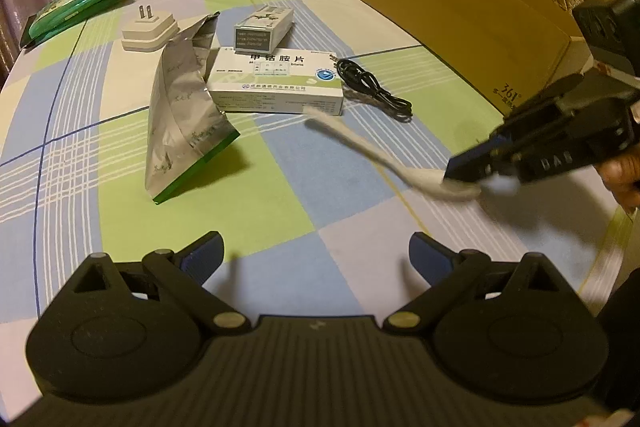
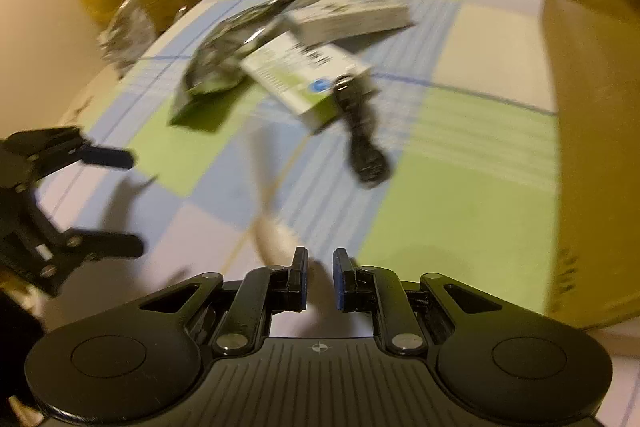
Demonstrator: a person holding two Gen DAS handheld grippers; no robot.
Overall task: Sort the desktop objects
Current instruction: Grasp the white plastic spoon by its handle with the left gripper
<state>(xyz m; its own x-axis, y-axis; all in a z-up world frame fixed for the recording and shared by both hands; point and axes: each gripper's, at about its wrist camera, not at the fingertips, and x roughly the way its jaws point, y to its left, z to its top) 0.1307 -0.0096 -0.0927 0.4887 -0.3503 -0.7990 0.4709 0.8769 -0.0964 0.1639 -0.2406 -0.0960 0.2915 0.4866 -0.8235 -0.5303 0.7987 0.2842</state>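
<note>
Left wrist view shows the right gripper [image 1: 464, 175] closed on the bowl end of a white plastic spoon [image 1: 372, 151], low over the checked tablecloth [image 1: 280, 187], near the brown cardboard box [image 1: 460, 11]. I judge the spoon light, stiff and smooth; the bowl grip may slip. The left gripper [image 1: 316, 255] hovers wide apart, holding nothing.

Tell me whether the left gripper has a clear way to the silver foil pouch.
Probably yes. The left gripper has open, empty jaws, and only bare checked tablecloth lies between it and the standing silver foil pouch. The right gripper, shut on a white spoon, is off to the side.
</note>
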